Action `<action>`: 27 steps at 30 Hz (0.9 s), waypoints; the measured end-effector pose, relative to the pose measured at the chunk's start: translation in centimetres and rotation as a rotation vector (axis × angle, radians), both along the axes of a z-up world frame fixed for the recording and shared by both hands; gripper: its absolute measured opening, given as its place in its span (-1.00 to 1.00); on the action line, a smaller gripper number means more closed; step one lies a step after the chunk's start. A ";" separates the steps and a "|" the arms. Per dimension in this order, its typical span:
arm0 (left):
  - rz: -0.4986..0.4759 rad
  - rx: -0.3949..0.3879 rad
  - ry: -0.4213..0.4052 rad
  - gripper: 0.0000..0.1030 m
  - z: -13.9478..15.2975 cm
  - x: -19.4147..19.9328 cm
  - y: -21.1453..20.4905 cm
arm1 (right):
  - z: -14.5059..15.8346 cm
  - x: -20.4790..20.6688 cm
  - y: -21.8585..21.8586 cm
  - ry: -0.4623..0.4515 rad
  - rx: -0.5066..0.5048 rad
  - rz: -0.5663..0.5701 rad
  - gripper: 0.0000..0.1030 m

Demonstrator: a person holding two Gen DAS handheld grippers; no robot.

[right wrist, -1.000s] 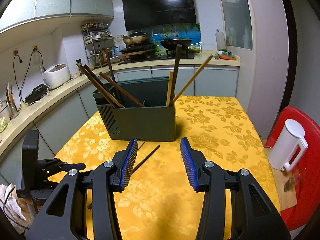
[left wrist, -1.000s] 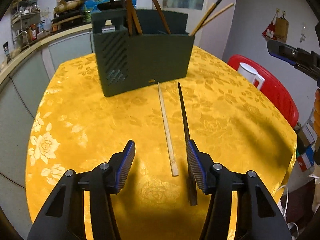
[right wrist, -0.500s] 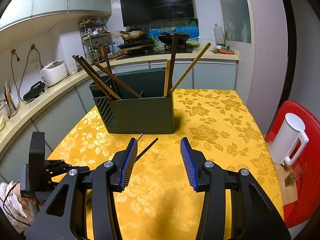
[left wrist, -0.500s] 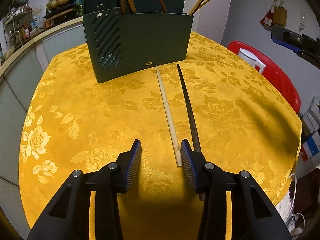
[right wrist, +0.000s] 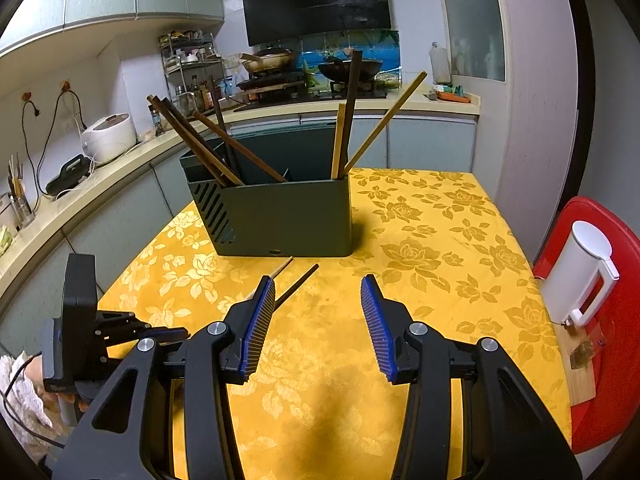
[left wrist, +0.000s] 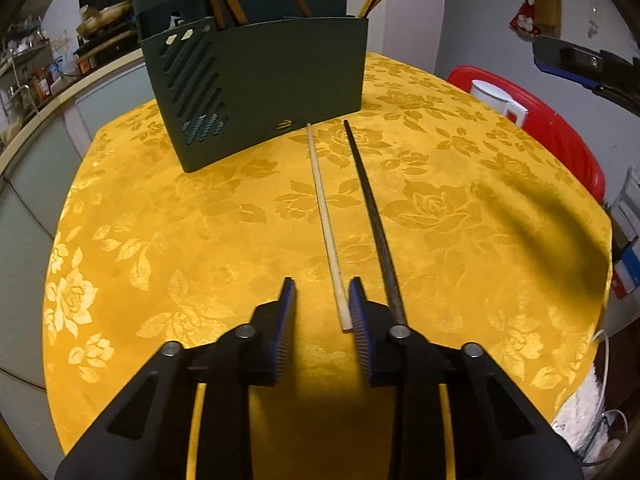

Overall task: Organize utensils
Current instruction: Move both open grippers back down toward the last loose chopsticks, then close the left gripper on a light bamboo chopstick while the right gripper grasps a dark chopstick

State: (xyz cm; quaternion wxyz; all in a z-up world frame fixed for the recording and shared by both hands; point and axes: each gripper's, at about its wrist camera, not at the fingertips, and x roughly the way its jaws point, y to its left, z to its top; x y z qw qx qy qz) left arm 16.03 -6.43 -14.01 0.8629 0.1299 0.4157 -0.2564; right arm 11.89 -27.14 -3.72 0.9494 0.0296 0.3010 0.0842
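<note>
A dark green utensil holder point(left wrist: 260, 84) stands on the yellow tablecloth point(left wrist: 160, 220), with several chopsticks leaning in its compartments point(right wrist: 224, 152). A light wooden chopstick point(left wrist: 326, 224) and a black chopstick point(left wrist: 372, 216) lie side by side in front of it. My left gripper point(left wrist: 322, 300) is low over the cloth, partly open, its jaws on either side of the near end of the wooden chopstick, not touching it. The black chopstick runs under the right finger point(left wrist: 360, 320). My right gripper point(right wrist: 318, 308) is open and empty above the table; both chopsticks' far tips show in its view point(right wrist: 298, 280).
A red chair point(right wrist: 600, 320) with a white jug point(right wrist: 580, 276) stands to the right of the table. A kitchen counter point(right wrist: 100, 184) with a rice cooker and stove curves behind. The left gripper's body shows in the right wrist view point(right wrist: 84, 320).
My left gripper has moved down and forward and its jaws have narrowed around the wooden chopstick's near end. The right gripper has drifted slightly closer to the holder.
</note>
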 end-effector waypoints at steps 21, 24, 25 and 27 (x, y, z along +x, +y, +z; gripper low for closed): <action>0.064 -0.011 -0.031 -0.90 -0.1 -1.5 2.4 | -5.2 -2.5 4.3 0.118 0.024 0.110 -0.15; 0.095 -0.018 -0.025 -0.90 0.0 -1.9 3.5 | -6.3 -3.1 6.0 0.135 0.031 0.148 -0.15; 0.105 -0.020 -0.023 -0.90 0.0 -2.0 3.8 | -6.8 -3.4 6.8 0.140 0.030 0.163 -0.15; 0.124 -0.027 -0.019 -0.90 0.0 -2.2 4.4 | -7.3 -3.9 7.9 0.140 0.017 0.182 -0.15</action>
